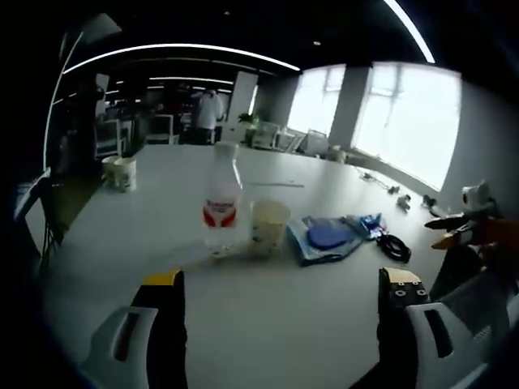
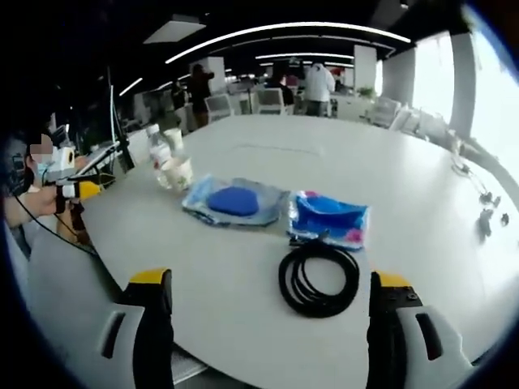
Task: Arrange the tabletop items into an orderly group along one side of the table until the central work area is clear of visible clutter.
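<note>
White worktop [image 2: 243,308] carried a black cable coil [image 2: 319,278] near the right claw [image 2: 272,324]; both claws, left claw [image 1: 284,312] too, stood wide apart, holding nothing.

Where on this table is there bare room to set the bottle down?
Bare table lies between the bottle and the two far cups, and beyond the pouches. It is crowded where bottle, cup, pouches and cable cluster.

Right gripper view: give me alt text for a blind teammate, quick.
The open right gripper hovers over a white table, its jaws framing a coiled black cable. Beyond lie a blue packet and a clear bag with a blue pad; a bottle and paper cup stand far left.
</note>
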Action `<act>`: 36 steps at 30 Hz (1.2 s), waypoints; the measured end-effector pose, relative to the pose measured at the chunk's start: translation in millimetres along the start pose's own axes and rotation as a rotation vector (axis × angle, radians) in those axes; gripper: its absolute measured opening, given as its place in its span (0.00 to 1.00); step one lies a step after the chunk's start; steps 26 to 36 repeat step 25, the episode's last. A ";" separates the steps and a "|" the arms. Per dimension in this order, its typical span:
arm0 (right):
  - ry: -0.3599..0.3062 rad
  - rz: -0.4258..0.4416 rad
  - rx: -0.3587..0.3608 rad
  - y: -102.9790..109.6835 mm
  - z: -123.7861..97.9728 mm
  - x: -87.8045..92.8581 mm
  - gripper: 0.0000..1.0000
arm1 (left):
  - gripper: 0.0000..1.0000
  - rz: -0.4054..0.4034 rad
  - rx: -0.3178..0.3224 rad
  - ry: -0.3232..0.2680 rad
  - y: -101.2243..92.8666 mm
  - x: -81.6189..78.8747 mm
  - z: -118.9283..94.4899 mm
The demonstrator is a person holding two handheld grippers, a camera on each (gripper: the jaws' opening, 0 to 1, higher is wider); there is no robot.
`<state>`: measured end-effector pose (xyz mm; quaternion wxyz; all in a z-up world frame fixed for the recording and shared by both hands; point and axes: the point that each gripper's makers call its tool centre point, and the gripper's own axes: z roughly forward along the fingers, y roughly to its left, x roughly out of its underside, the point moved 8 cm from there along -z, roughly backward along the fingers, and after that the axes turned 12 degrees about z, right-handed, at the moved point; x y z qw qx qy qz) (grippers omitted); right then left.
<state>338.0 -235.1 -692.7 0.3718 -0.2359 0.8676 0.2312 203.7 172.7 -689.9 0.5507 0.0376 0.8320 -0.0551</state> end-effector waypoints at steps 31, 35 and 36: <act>0.009 0.003 0.013 2.7 -7.5 6.6 1.00 | 0.97 0.001 0.004 -0.019 -2.9 4.7 -3.5; 0.009 0.003 0.013 2.7 -7.5 6.6 1.00 | 0.97 0.001 0.004 -0.019 -2.9 4.7 -3.5; 0.009 0.003 0.013 2.7 -7.5 6.6 1.00 | 0.97 0.001 0.004 -0.019 -2.9 4.7 -3.5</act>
